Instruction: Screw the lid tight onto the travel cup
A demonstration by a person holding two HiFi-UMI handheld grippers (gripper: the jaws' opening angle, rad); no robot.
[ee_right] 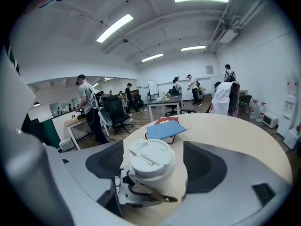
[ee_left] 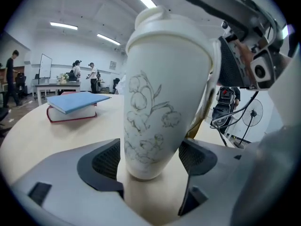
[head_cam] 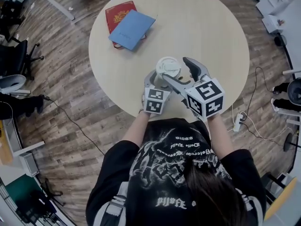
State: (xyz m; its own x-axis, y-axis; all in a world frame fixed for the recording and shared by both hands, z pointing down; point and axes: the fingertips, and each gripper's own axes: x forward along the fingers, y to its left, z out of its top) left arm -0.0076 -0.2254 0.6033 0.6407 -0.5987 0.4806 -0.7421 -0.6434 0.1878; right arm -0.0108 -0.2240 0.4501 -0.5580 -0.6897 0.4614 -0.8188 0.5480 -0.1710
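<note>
— Between the fingers [ee_left: 104, 160] of the left gripper [ee_left: 150, 160], what stands?
— The cup [ee_left: 164, 88], upright on the desk [ee_left: 28, 131]. Both fingers press its lower body.
— And the right gripper [ee_right: 155, 163]?
— Its fingers [ee_right: 203, 166] are spread wide either side of the lid [ee_right: 151, 155] and touch neither side. The lid sits on top of the cup.
— Farther out?
— A blue book [head_cam: 131, 28] lies on a red book [head_cam: 117, 13], well apart from the cup, toward the desk's far side.
</note>
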